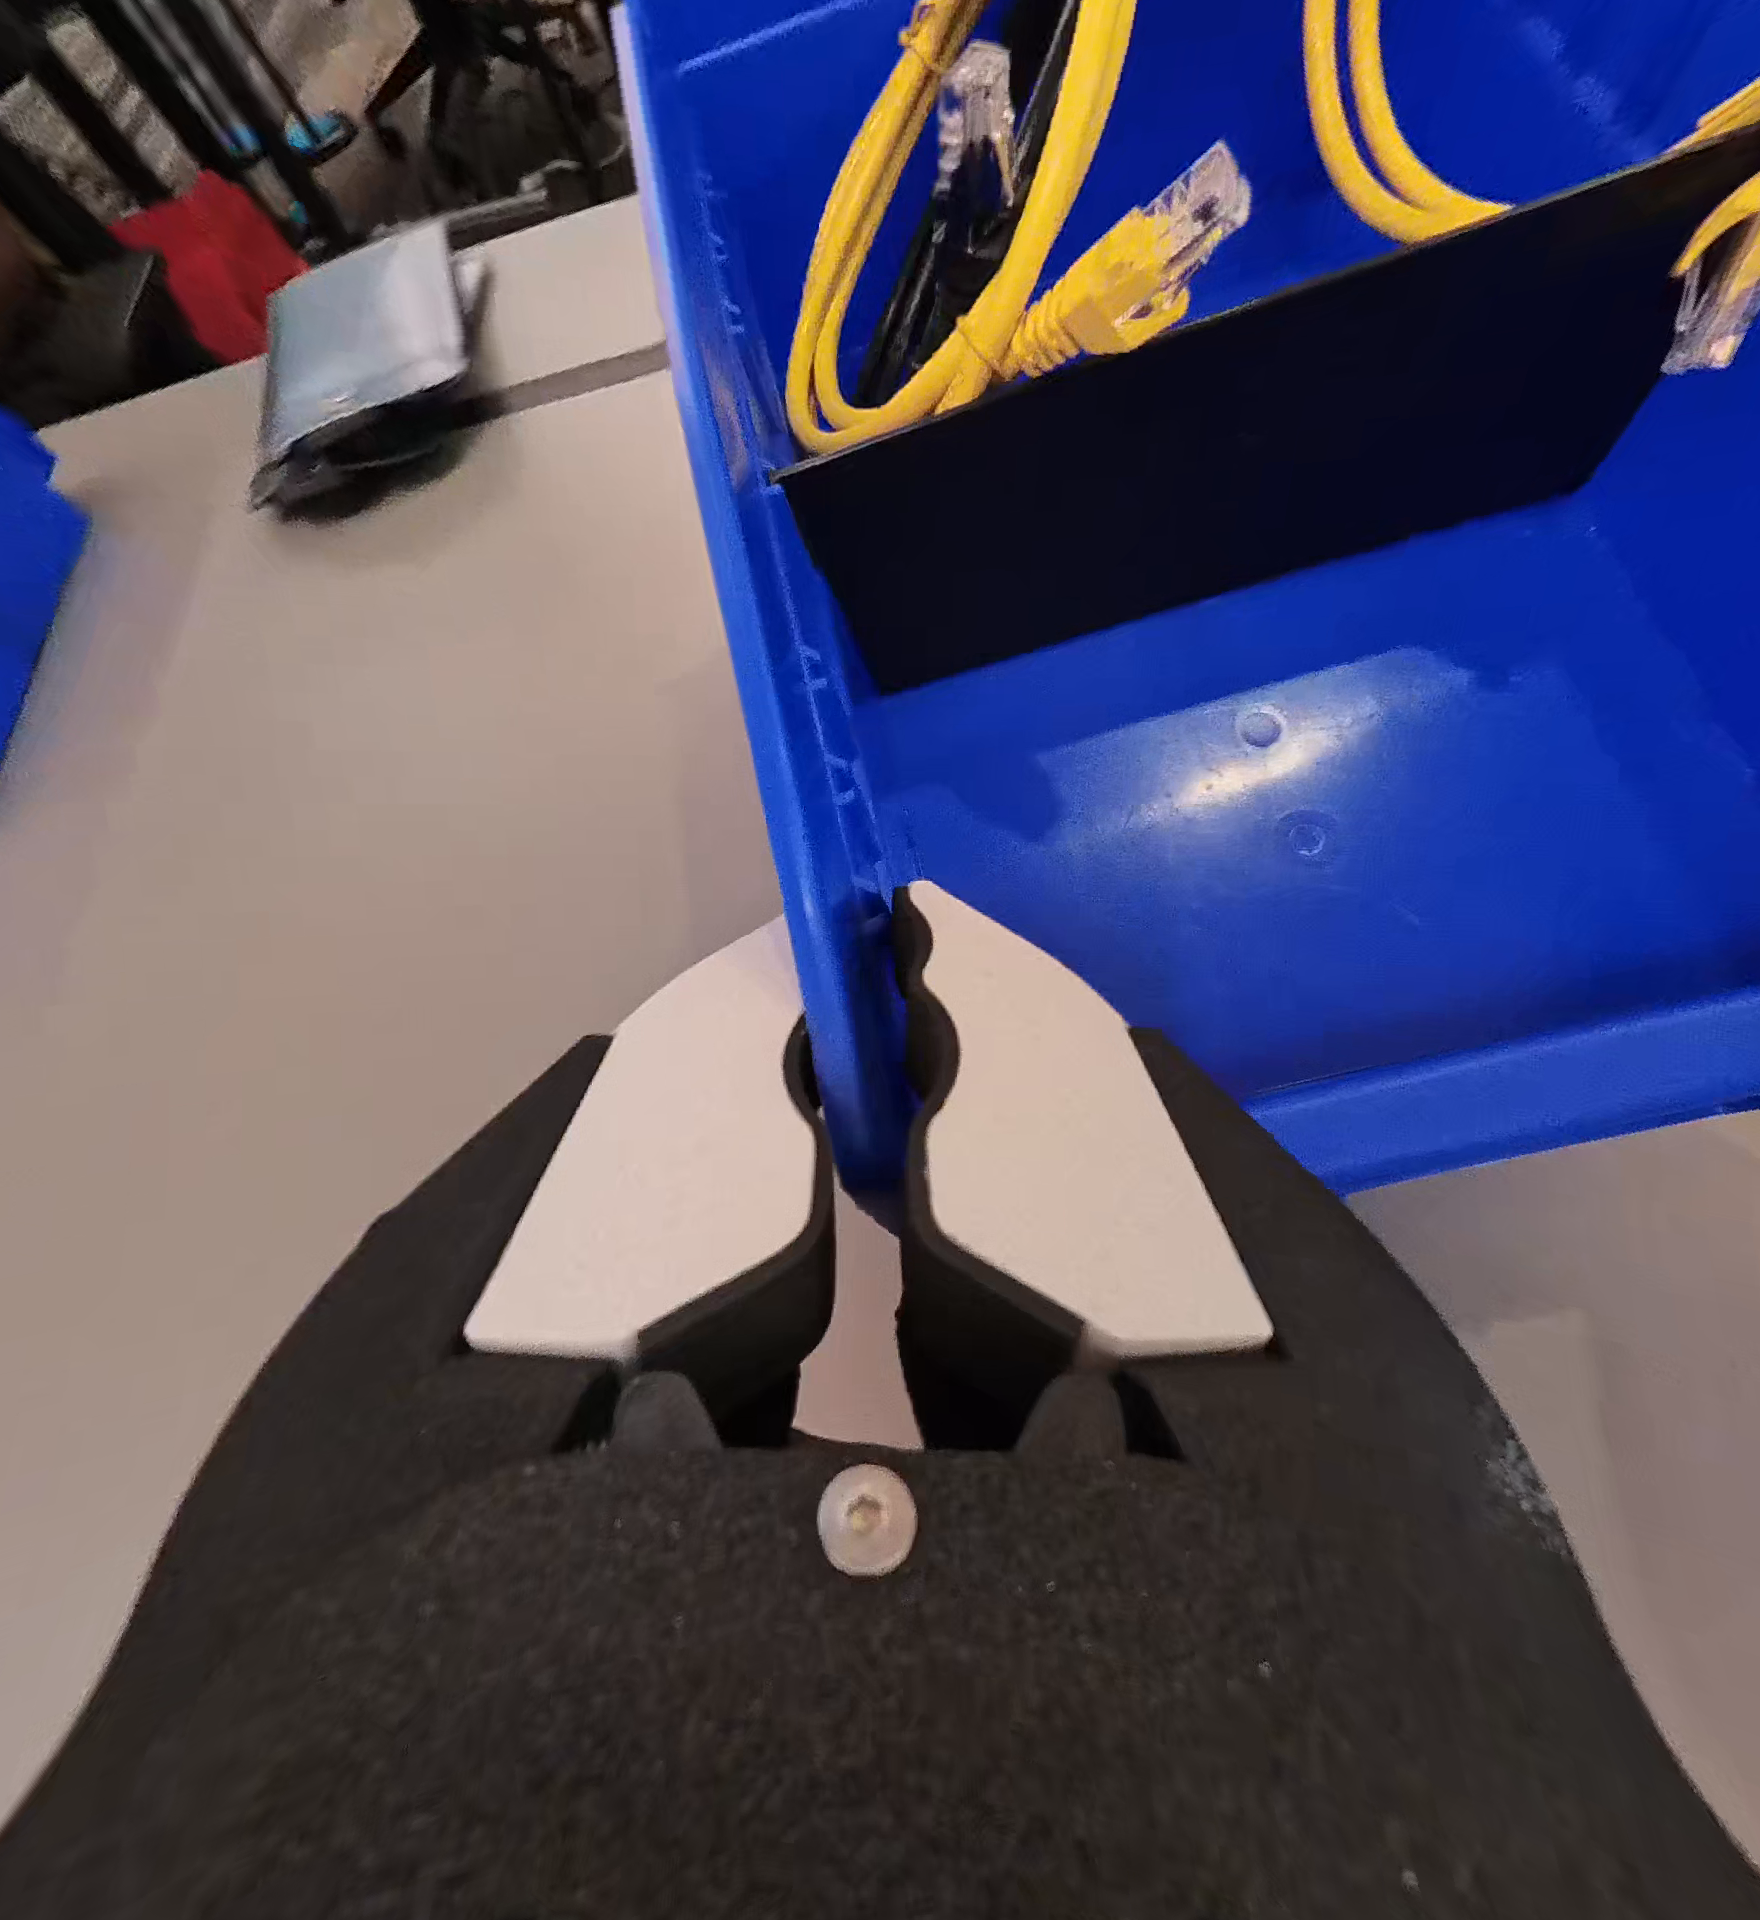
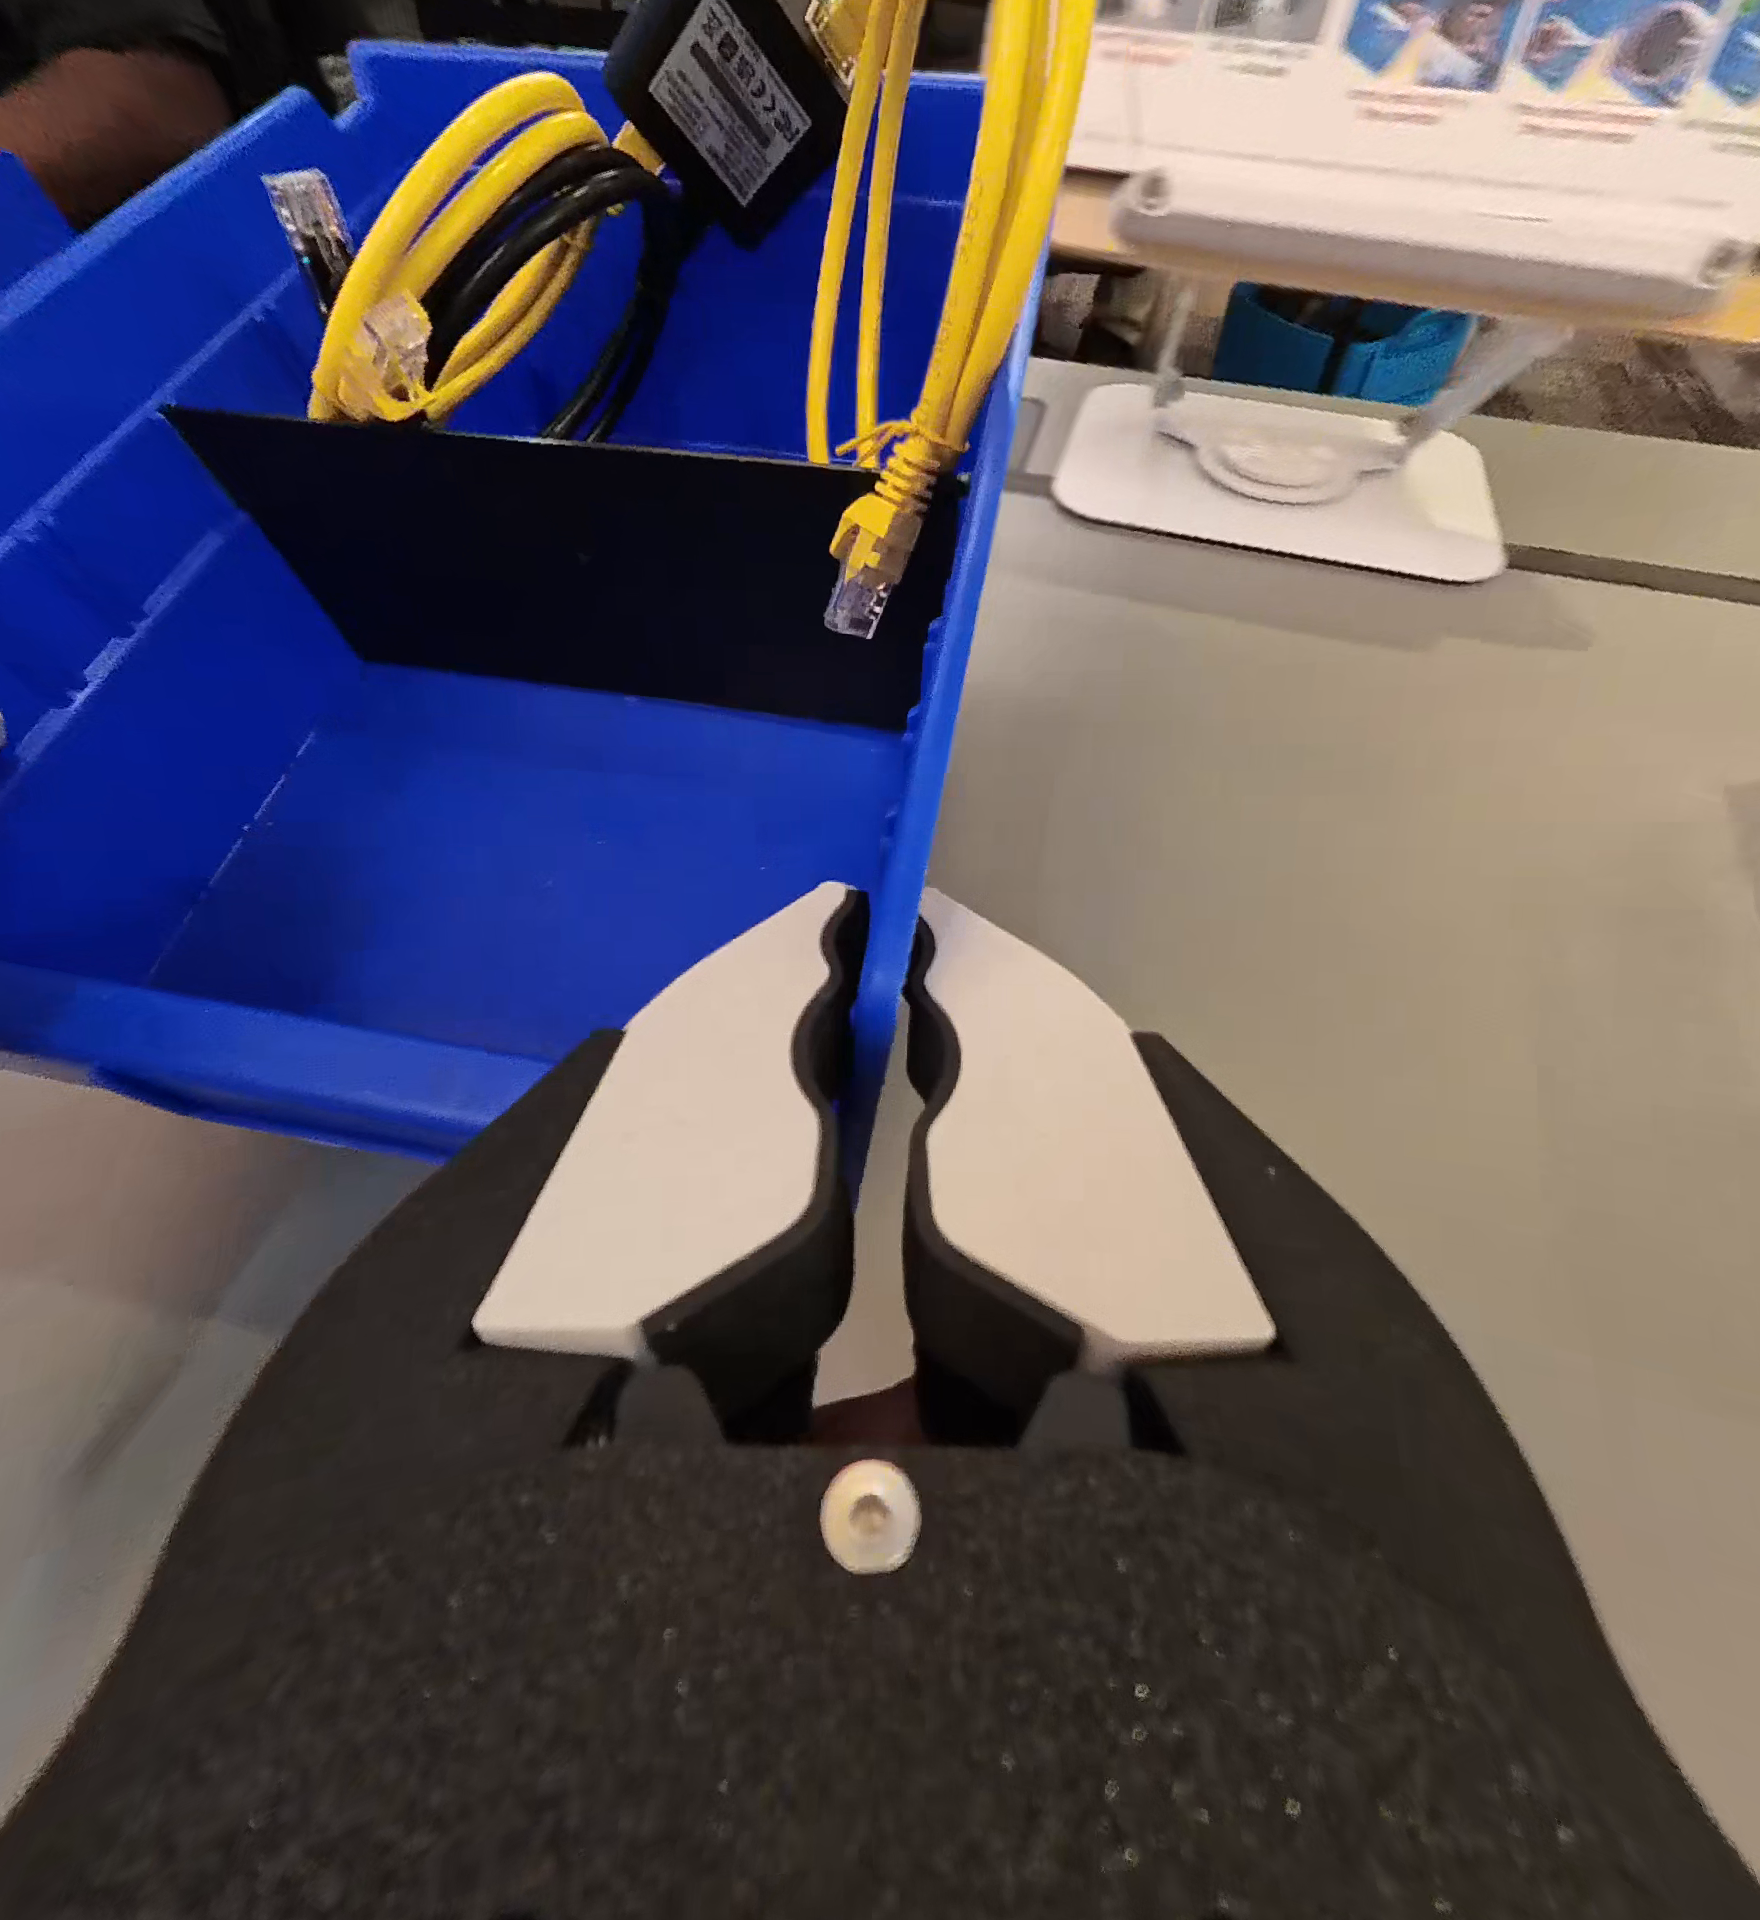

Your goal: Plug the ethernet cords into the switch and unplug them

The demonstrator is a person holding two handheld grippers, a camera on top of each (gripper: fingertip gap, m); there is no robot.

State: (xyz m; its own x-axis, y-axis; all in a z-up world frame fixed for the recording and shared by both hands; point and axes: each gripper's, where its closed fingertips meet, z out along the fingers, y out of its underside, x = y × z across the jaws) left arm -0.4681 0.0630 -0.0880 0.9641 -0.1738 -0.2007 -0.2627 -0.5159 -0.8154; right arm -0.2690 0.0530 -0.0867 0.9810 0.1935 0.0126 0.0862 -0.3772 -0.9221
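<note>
The ethernet cords (image 2: 502, 260) lie with the switch (image 2: 730, 114) in the far compartment of the blue bin (image 2: 440, 831), straight ahead beyond the black divider (image 2: 564, 561), both jaws clamped narrowly on its opposite side walls.

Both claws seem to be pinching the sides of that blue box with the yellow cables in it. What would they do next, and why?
Probably carry the blue bin level to a clear patch of table and set it down. The left gripper and right gripper each clamp a side wall, and the ethernet cords still lie behind the black divider, out of easy reach.
</note>
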